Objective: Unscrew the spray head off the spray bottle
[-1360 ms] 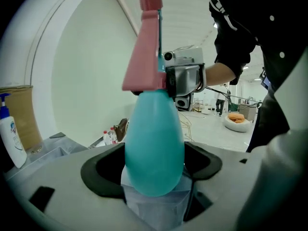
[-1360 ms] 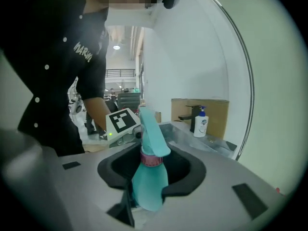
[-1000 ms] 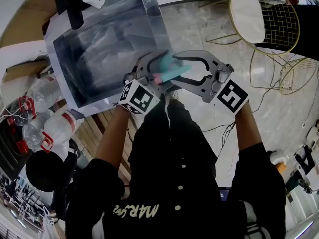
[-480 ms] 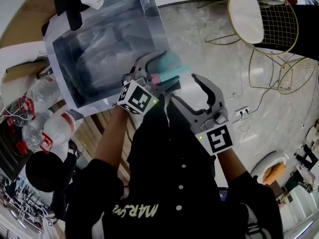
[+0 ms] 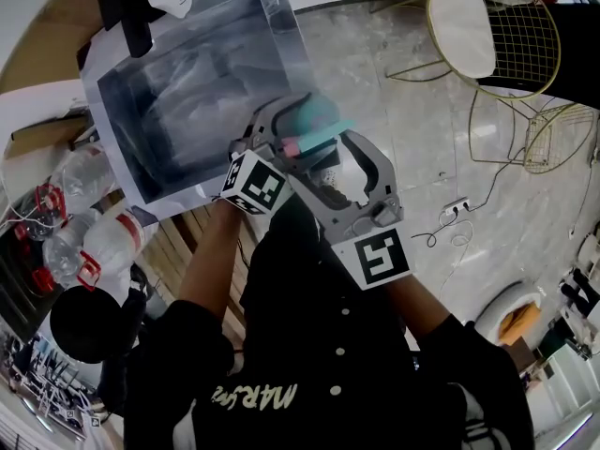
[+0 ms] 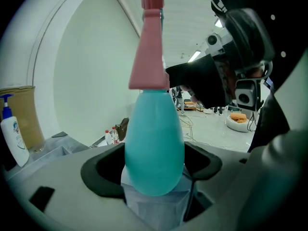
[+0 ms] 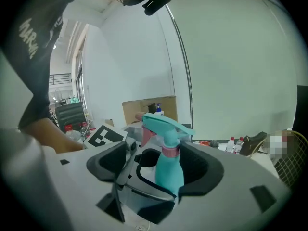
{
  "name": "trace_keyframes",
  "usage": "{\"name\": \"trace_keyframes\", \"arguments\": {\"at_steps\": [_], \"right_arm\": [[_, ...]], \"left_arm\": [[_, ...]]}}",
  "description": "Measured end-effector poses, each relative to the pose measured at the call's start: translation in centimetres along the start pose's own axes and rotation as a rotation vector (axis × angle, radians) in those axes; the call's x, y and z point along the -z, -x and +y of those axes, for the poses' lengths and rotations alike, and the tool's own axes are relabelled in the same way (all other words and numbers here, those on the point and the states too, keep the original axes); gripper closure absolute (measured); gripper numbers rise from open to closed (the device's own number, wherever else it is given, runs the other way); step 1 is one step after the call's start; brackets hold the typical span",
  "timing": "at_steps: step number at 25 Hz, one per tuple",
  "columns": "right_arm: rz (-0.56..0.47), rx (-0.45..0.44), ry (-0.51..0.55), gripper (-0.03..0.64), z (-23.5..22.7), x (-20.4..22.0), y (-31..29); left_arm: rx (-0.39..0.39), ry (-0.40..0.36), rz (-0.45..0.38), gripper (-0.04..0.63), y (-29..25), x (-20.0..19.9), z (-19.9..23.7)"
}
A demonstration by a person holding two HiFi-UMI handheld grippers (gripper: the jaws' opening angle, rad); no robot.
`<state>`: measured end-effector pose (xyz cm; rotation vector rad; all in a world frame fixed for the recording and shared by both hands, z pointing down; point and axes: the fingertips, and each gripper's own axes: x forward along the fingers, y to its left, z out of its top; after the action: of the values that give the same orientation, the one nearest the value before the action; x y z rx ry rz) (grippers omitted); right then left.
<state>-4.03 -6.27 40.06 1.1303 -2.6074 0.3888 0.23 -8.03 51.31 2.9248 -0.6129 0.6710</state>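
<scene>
Left gripper (image 6: 154,174) pinching teal spray bottle (image 6: 154,138), frame centre; right gripper (image 7: 159,170) jaws just opening, spread around bottle, pads clear.

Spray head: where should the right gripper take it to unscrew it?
By the round pink collar under the spray head, from the right, jaws across it. The left gripper clamps the bottle lower down; the right gripper, jaws just opening, straddles it untouched.

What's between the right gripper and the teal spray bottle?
Part of the left gripper, which clamps the teal plastic spray bottle. The right gripper view shows both inside the right gripper's jaws, which have just been opening.
</scene>
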Motion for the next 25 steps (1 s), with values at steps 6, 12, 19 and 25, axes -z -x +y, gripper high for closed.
{"name": "trace_keyframes", "arguments": {"at_steps": [6, 12, 19, 25], "right_arm": [[0.004, -0.003, 0.016, 0.247, 0.3, -0.1, -0.7], [-0.006, -0.009, 0.033, 0.232, 0.2, -0.5, -1.4], [0.016, -0.019, 0.124, 0.233, -0.2, -0.2, -2.3], [0.022, -0.066, 0.237, 0.322, -0.9, 0.1, -2.6]], "left_arm": [[0.003, -0.002, 0.006, 0.206, 0.0, 0.2, -0.2], [-0.001, -0.001, 0.017, 0.206, 0.0, 0.5, -0.3], [0.002, 0.001, 0.011, 0.206, 0.0, 0.0, -0.1], [0.006, -0.003, 0.007, 0.206, -0.1, 0.0, -0.1]]}}
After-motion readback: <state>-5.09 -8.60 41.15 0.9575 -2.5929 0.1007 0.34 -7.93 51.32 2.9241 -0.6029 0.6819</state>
